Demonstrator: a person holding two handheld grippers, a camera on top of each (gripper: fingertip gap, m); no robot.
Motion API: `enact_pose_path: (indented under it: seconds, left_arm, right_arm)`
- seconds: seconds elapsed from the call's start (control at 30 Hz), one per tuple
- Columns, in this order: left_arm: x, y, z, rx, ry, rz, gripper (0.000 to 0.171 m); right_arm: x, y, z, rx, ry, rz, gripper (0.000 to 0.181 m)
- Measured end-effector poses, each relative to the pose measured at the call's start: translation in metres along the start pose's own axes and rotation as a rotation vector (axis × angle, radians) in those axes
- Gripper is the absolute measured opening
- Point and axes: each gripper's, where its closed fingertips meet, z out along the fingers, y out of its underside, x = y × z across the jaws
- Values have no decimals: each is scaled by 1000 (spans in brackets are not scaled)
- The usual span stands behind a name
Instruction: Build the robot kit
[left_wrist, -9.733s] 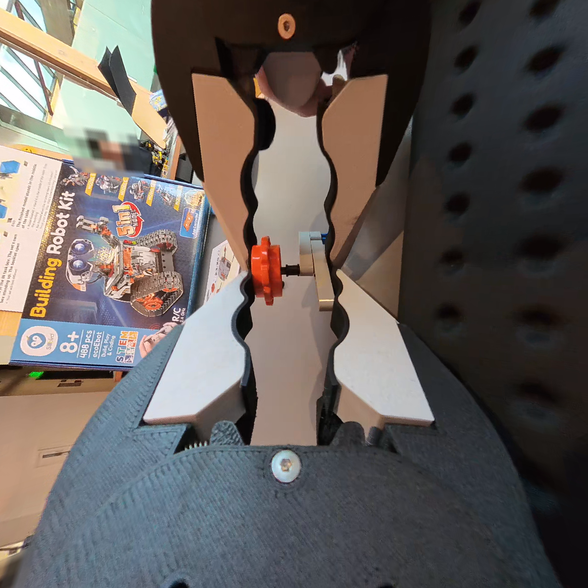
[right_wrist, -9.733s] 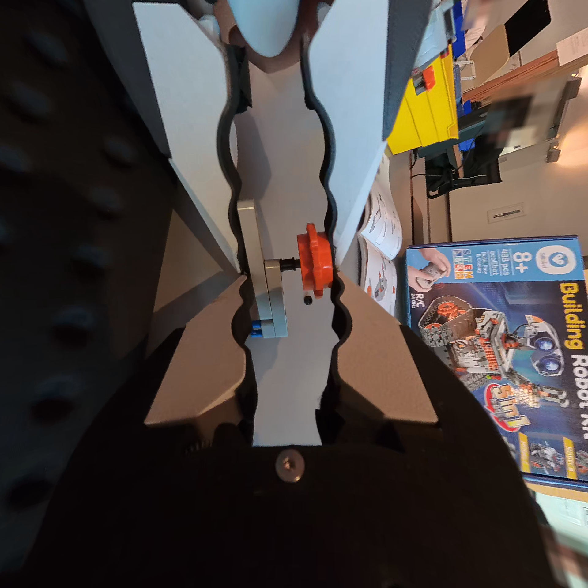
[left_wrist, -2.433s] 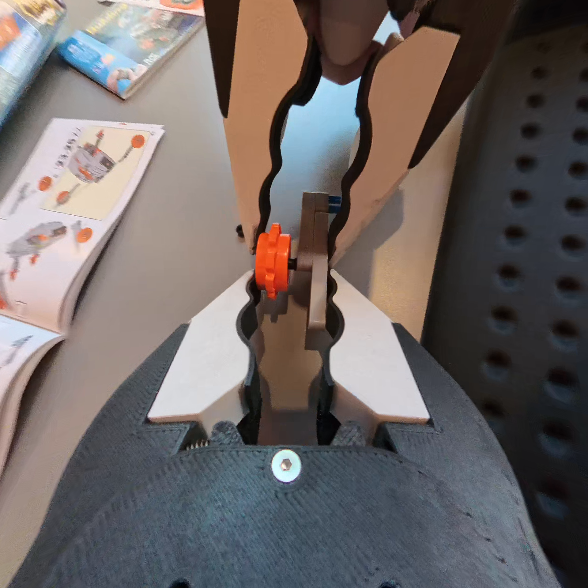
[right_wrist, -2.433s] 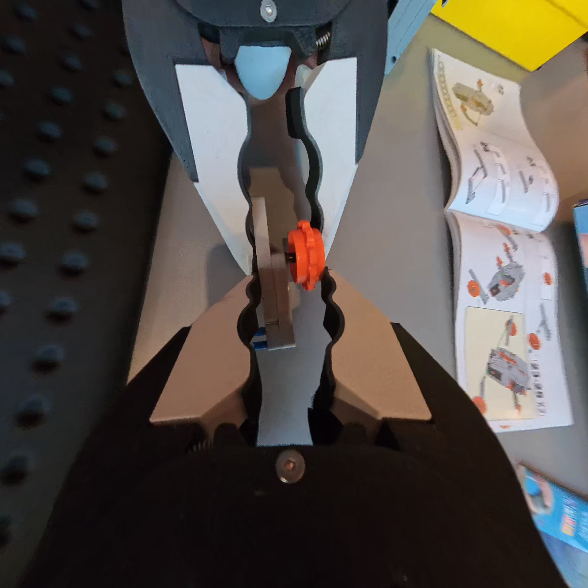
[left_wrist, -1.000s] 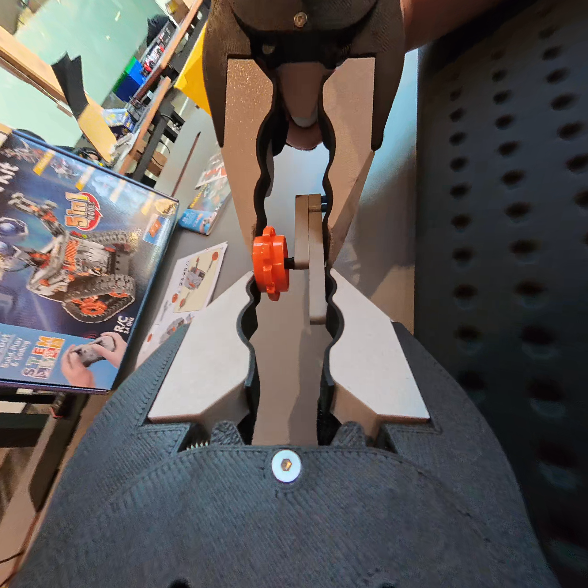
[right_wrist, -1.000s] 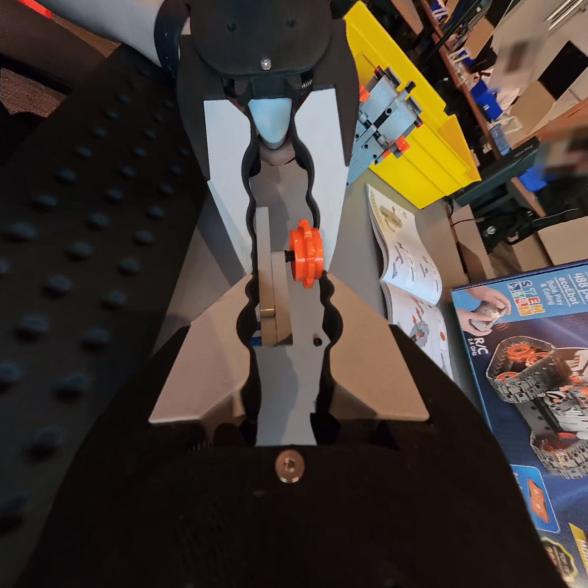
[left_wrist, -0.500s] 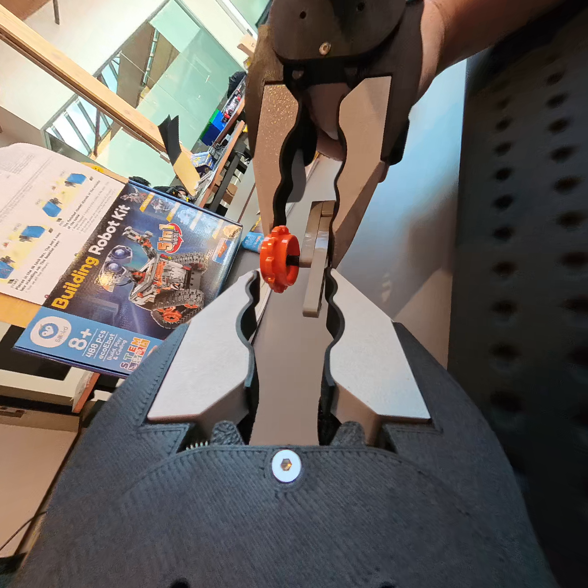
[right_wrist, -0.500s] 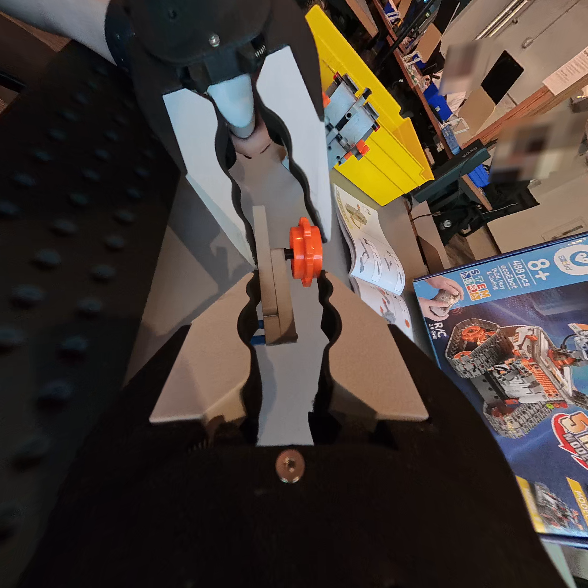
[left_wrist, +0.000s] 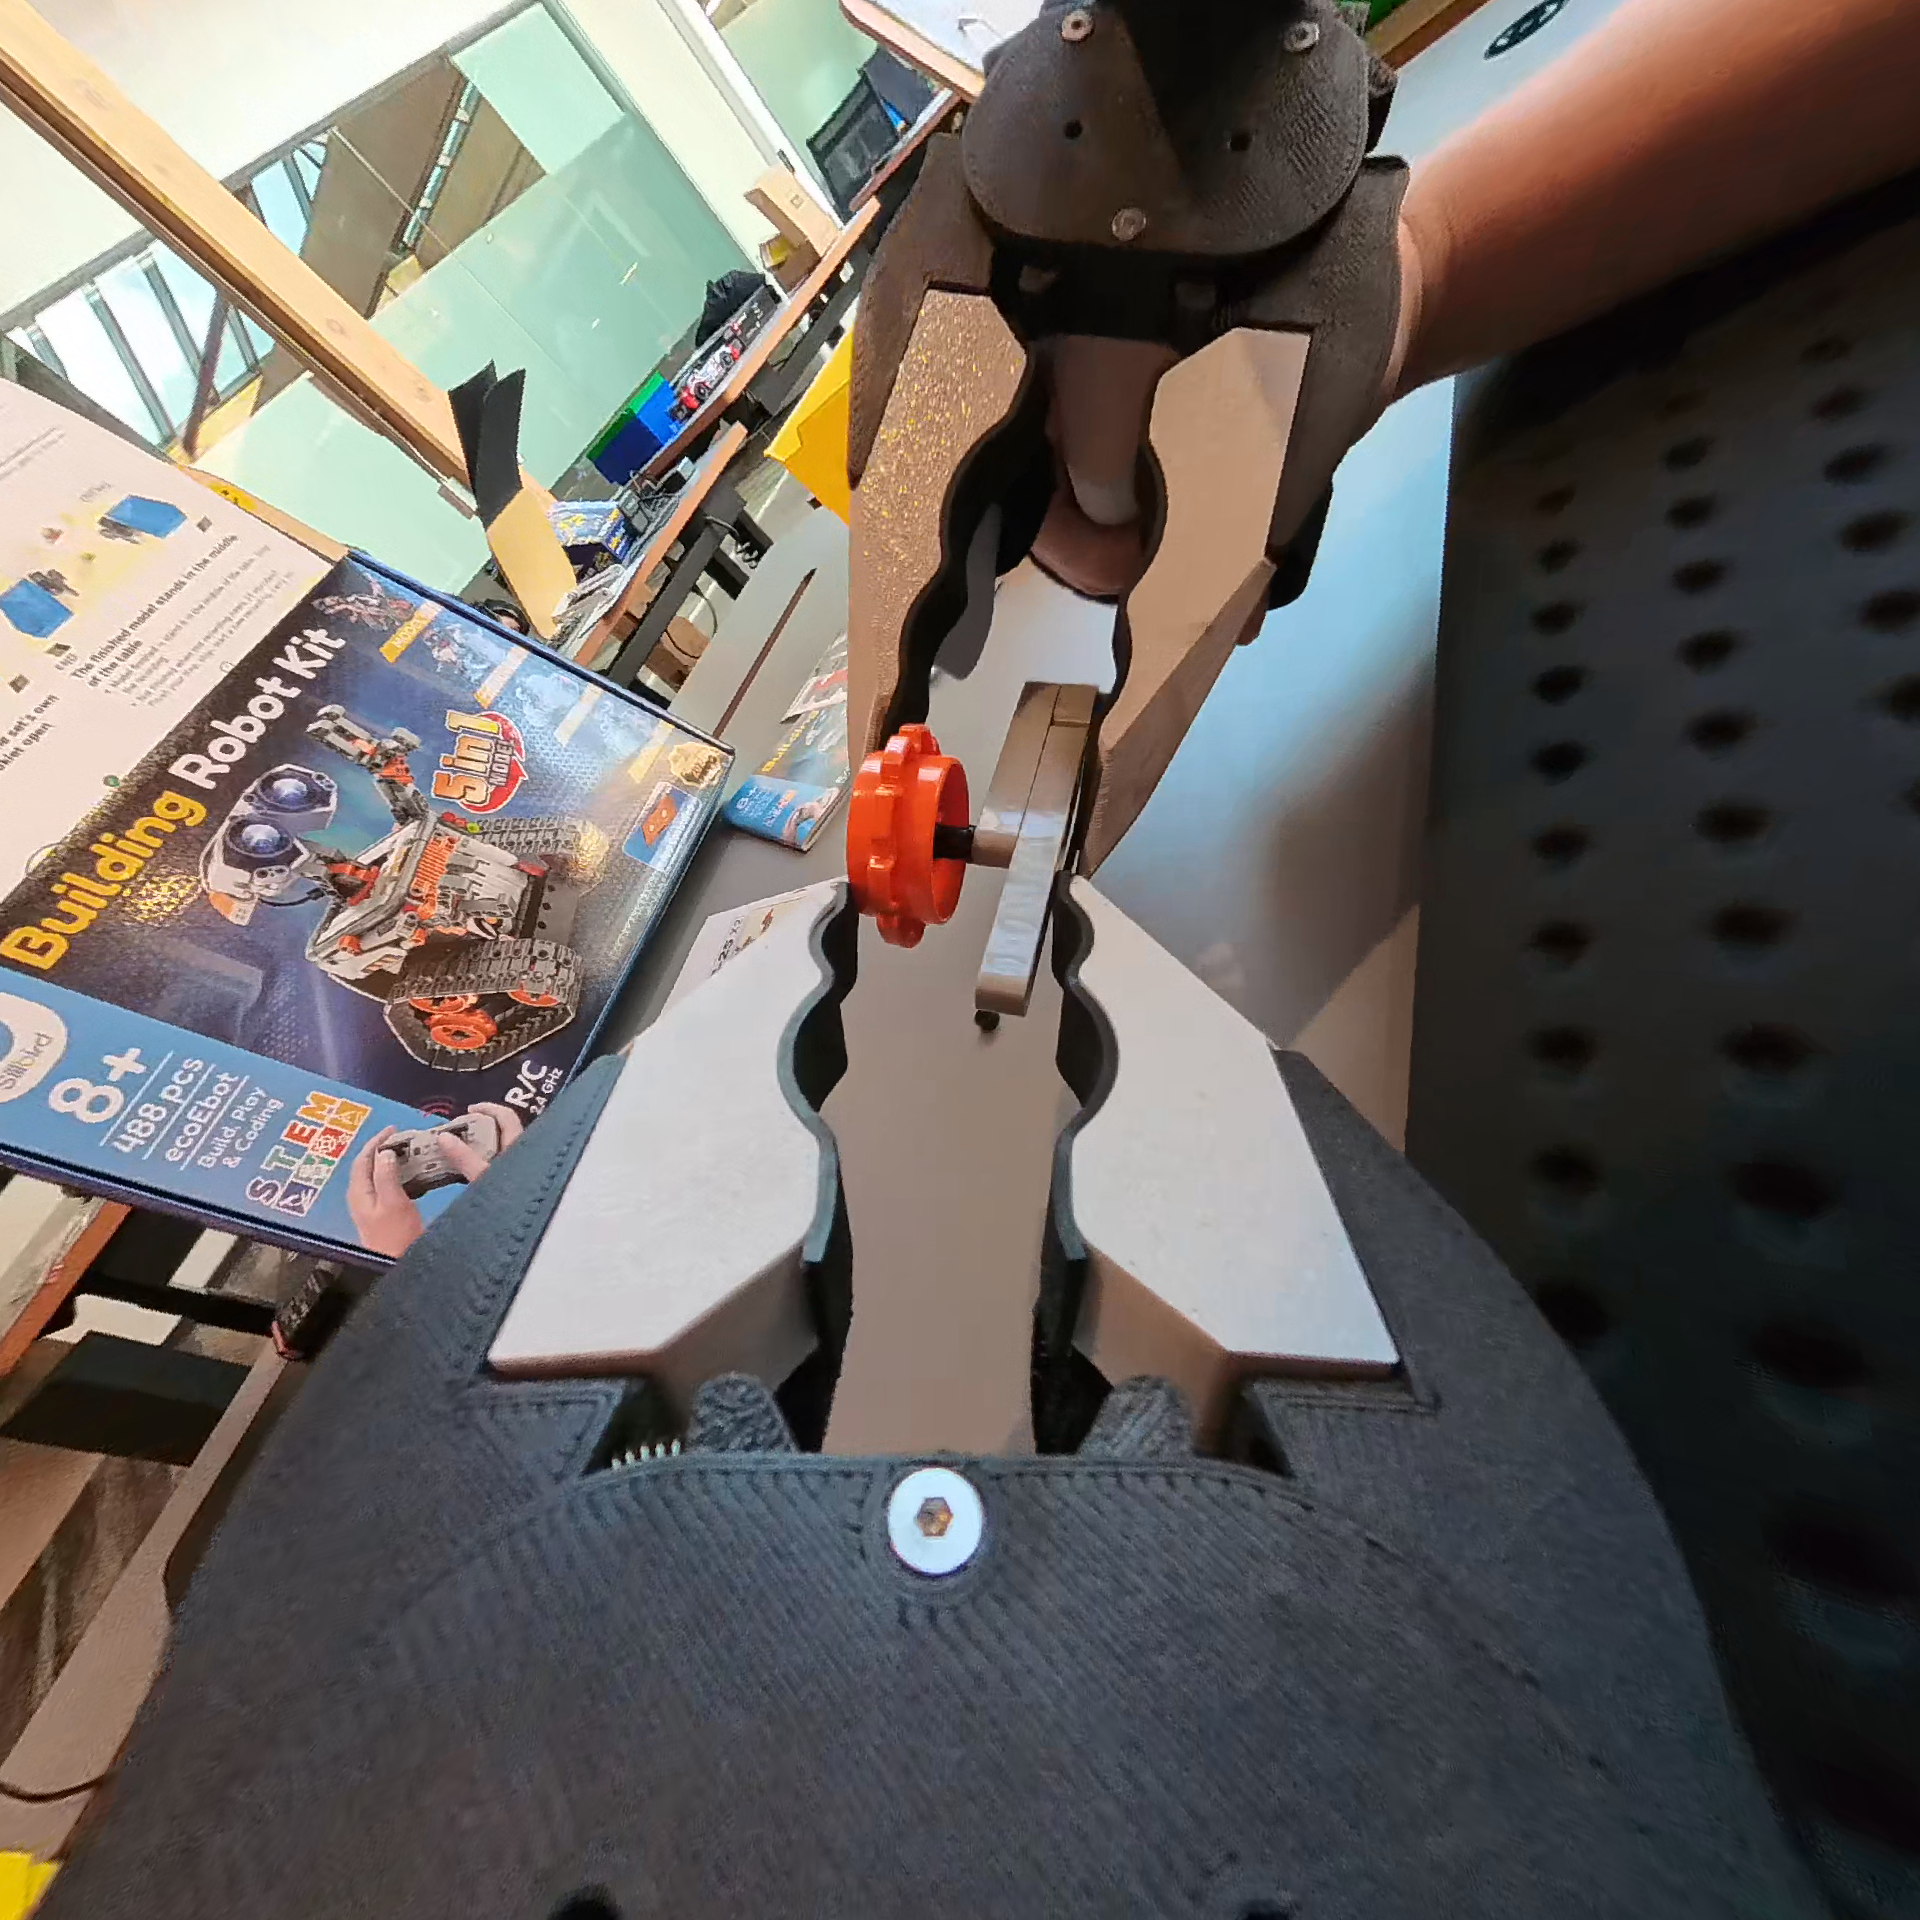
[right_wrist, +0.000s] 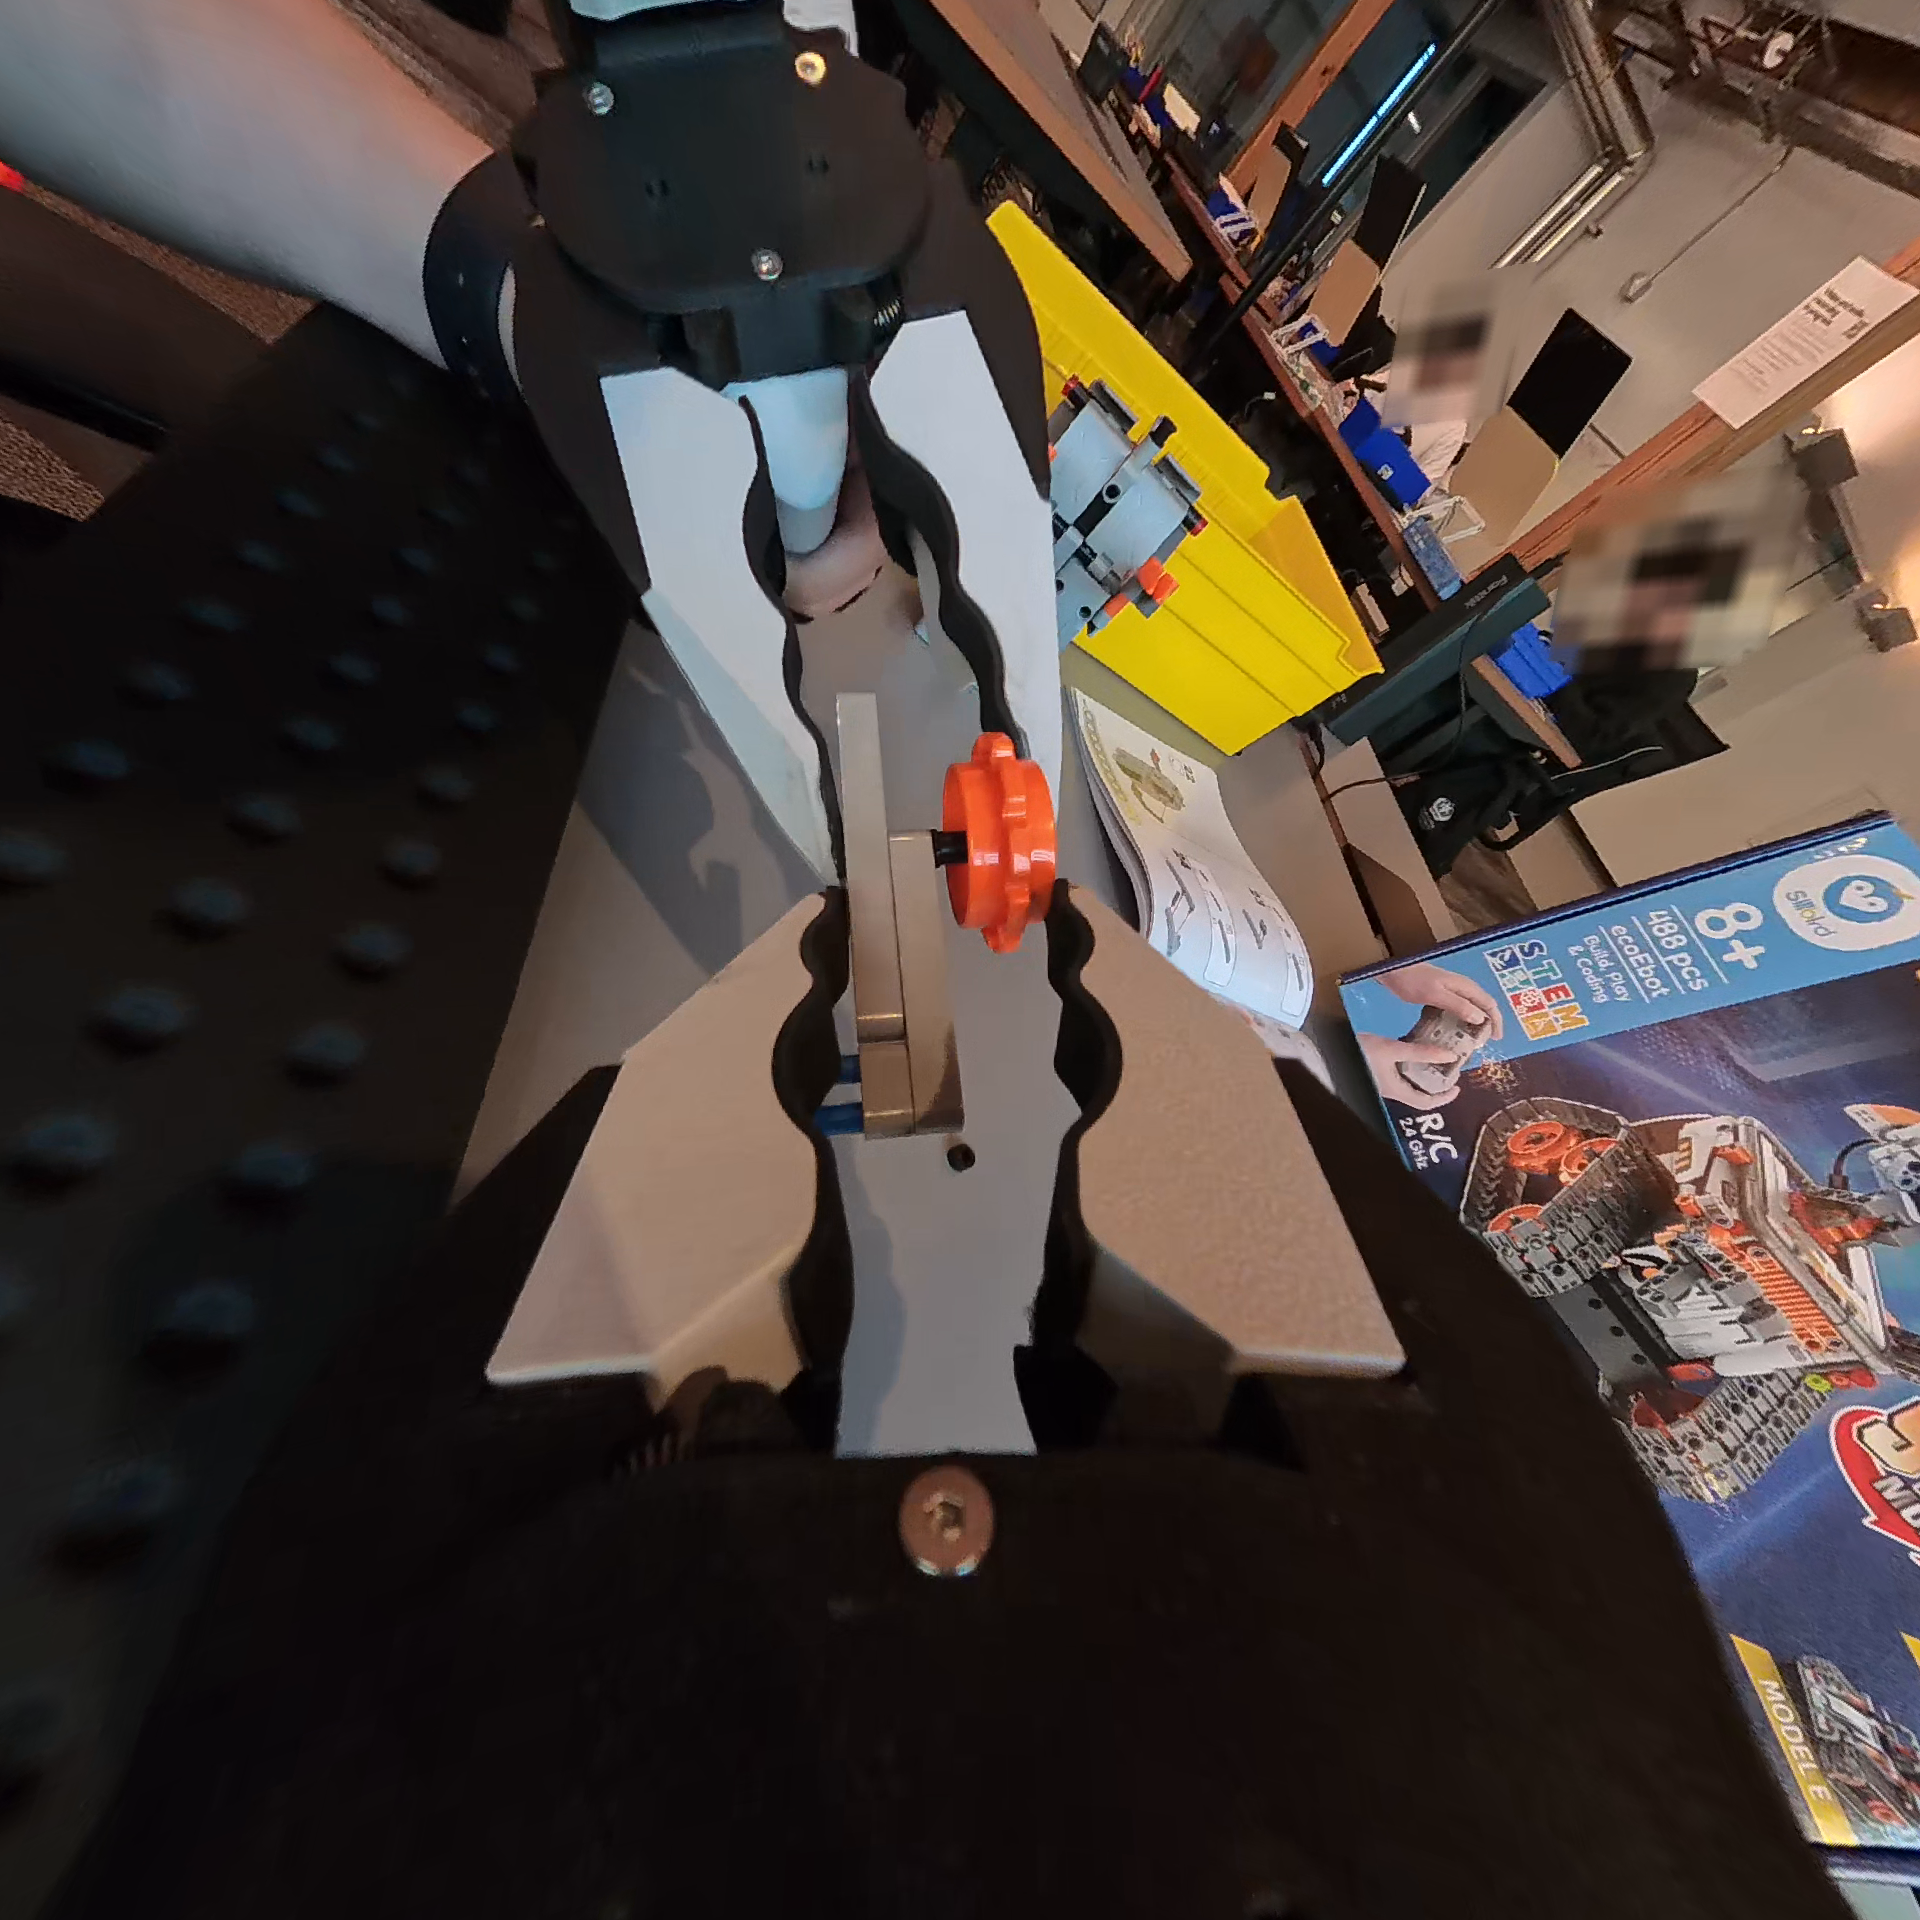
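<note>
**A:** What are the two claws doing?

**B:** They face each other, tip to tip, above a grey table (left_wrist: 1299, 779). Between them is one small toy piece: an orange gear (left_wrist: 904, 831) on a short black axle, fixed to flat grey bars (left_wrist: 1029, 831).

**A:** Is the left claw (left_wrist: 956, 894) holding it?

**B:** It looks so. Its fingers are nearly together at the tips, one against the gear and the other against the grey bars.

**A:** And the right claw (right_wrist: 940, 904)?

**B:** It is clamped on the same piece from the far side. The bars lie along one finger and the gear touches the other. Two blue pegs (right_wrist: 836, 1117) stick out of the bars against the finger. The piece hangs clear of the table.

**A:** What lies around them?

**B:** A black dotted mat (left_wrist: 1714, 831) runs along one side. On the other side are an open booklet (right_wrist: 1195, 883) and a blue box (left_wrist: 312, 883) with a picture of a toy robot. A yellow bin (right_wrist: 1226, 582) farther back holds a grey block model (right_wrist: 1112, 499). One tiny black pin (right_wrist: 961, 1156) lies loose on the table under the piece.
</note>
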Motion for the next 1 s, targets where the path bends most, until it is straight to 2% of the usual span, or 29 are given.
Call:
enact_pose_path:
  seconds: [0.53, 0.7, 0.83, 0.9, 1.0]
  left_arm:
    - [-5, 4, 1, -35, -25, -15, 36]
    - [-15, -6, -3, 23, -90, -9, 37]
    - [-18, -3, -3, 33, -41, -197, 40]
    - [-22, -3, -4, 57, 3, -366, 49]
    - [-33, -10, -9, 147, 73, -691, 50]
  right_arm:
    - [4, 3, 2, -63, 18, 51, 36]
    - [13, -9, -3, -11, 103, -35, 34]
    - [23, -3, -5, -92, 199, -159, 34]
    - [28, -3, -8, -90, 230, -180, 34]
    - [40, -9, -14, -67, 311, -165, 34]
